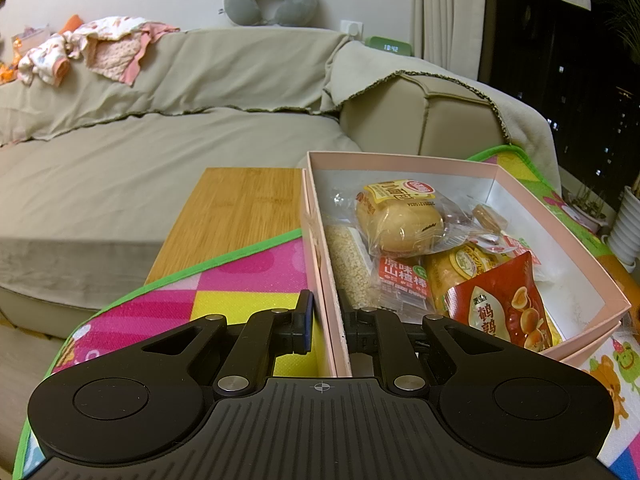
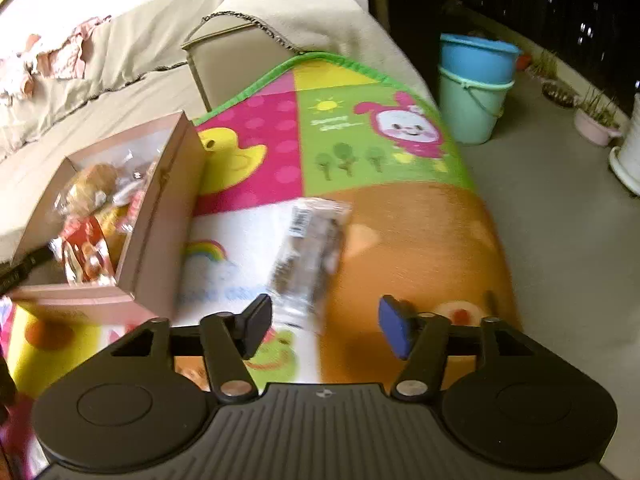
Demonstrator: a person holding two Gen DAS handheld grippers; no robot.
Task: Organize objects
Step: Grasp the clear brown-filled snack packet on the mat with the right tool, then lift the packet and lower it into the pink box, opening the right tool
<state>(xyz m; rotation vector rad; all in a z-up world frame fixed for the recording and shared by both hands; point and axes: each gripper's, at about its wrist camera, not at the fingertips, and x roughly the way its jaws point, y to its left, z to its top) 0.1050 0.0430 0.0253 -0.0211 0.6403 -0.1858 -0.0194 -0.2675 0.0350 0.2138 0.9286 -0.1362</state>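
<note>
The clear snack packet (image 2: 310, 250) lies flat on the play mat (image 2: 400, 220), right of the pink box (image 1: 440, 160), its long axis running near to far, slightly tilted. The box holds wrapped buns (image 1: 400, 220) and a red snack bag (image 1: 504, 304). The left gripper (image 1: 328, 320) is clamped on the box's near-left wall. The right gripper (image 2: 324, 328) hovers with jaws apart, nothing between them.

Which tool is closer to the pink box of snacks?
Left. The left tool is shut on the pink box wall. The right tool is open over the mat, beside the box, facing a clear snack packet.
</note>
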